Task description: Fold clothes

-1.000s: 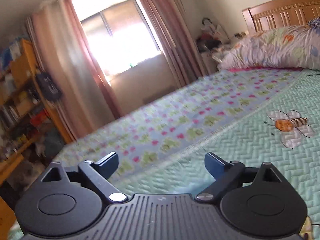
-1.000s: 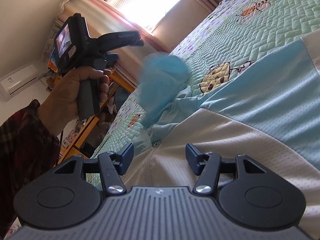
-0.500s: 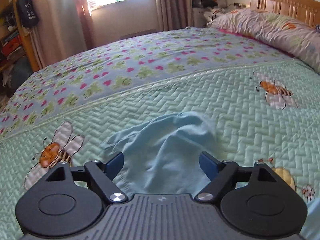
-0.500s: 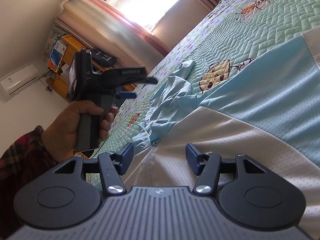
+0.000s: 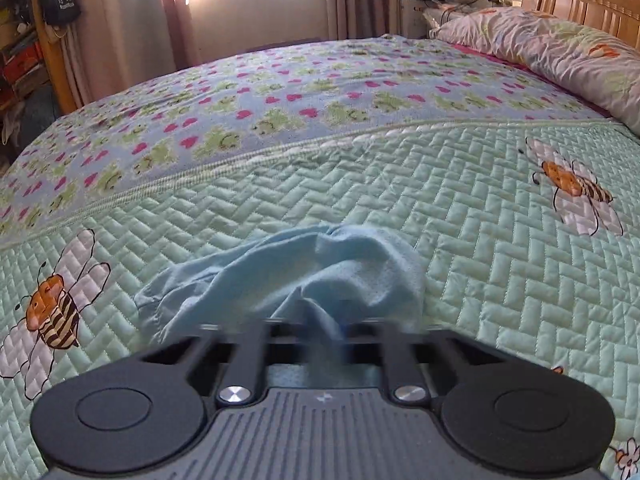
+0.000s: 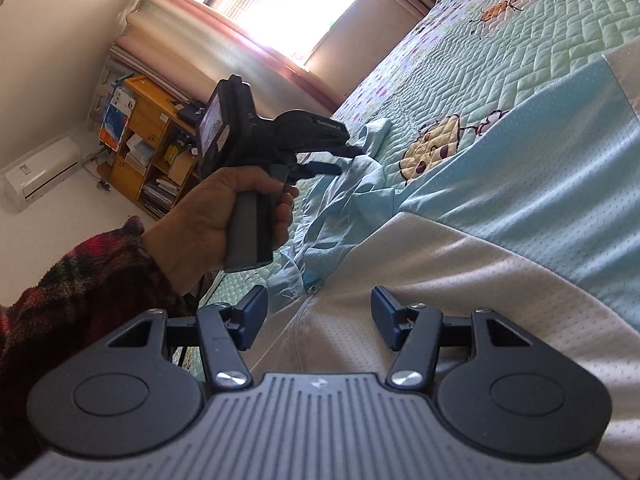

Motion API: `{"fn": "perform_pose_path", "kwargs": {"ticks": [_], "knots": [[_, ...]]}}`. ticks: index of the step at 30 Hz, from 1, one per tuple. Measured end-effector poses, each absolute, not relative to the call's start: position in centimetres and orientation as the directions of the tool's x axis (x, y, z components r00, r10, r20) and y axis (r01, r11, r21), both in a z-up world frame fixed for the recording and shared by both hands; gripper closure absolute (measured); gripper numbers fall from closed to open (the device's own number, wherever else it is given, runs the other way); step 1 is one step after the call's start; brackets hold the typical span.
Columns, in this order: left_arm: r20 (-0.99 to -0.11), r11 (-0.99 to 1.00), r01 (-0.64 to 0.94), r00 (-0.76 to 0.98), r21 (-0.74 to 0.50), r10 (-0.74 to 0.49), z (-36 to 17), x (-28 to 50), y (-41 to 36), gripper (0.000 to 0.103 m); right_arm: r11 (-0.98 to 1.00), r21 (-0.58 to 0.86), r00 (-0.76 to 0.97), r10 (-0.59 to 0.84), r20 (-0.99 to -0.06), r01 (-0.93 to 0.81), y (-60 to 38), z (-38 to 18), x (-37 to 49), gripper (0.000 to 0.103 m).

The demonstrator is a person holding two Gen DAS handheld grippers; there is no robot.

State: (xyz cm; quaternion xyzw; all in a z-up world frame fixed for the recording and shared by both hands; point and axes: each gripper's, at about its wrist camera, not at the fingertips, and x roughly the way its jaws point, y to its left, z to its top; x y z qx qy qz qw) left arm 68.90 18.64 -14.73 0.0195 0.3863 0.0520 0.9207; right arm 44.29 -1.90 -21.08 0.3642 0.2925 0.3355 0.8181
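A white and light blue zip jacket (image 6: 460, 280) lies spread on the green quilted bedspread (image 5: 480, 208). Its light blue sleeve (image 5: 320, 276) lies bunched on the quilt. My left gripper (image 5: 324, 334) points down at this sleeve with its jaws closing, blurred, and a fold of the blue cloth pinched between them. The right wrist view shows the same left gripper (image 6: 352, 156), held in a hand (image 6: 224, 216), with its tips in the sleeve (image 6: 360, 188). My right gripper (image 6: 316, 316) stands open just above the jacket's white front, over the zip, with nothing gripped.
A flowered pillow (image 5: 560, 60) and a wooden headboard (image 5: 588, 4) are at the far right of the bed. A frog-patterned blanket (image 5: 280, 100) covers the far side. A wooden bookshelf (image 6: 148, 140), pink curtains (image 6: 280, 64) and an air conditioner (image 6: 40, 172) line the wall.
My left gripper came down from facing the window onto the blue sleeve, which dropped onto the quilt, and its jaws went from wide open to closed on the cloth. The right gripper stayed still.
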Motion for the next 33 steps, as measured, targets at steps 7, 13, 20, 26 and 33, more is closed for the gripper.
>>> {"fn": "perform_pose_path", "kwargs": {"ticks": [7,13,20,26,33], "knots": [[-0.607,0.999,0.025,0.795,0.026,-0.004,-9.2,68.5,14.0,0.103,0.511,0.792,0.605,0.761,-0.235,-0.334,-2.0,-21.2,44.2,0.044],[-0.55,0.96,0.27,0.792,-0.073,-0.265,-7.3,68.3,8.2,0.085,0.509,0.794,0.605,0.761,-0.234,-0.333,-2.0,-21.3,44.1,0.044],[-0.5,0.98,0.18,0.859,0.084,-0.115,-7.1,67.1,7.7,0.024,0.501,0.799,0.602,0.765,-0.228,-0.333,-2.2,-21.4,44.1,0.044],[-0.545,0.983,-0.021,0.83,0.182,0.119,-8.2,66.9,16.1,0.022,0.507,0.795,0.604,0.762,-0.233,-0.334,-2.1,-21.4,44.0,0.044],[-0.655,0.961,0.128,0.753,0.244,0.066,-12.1,67.2,16.0,0.024,0.513,0.789,0.604,0.761,-0.236,-0.338,-1.9,-21.4,44.1,0.044]]}}
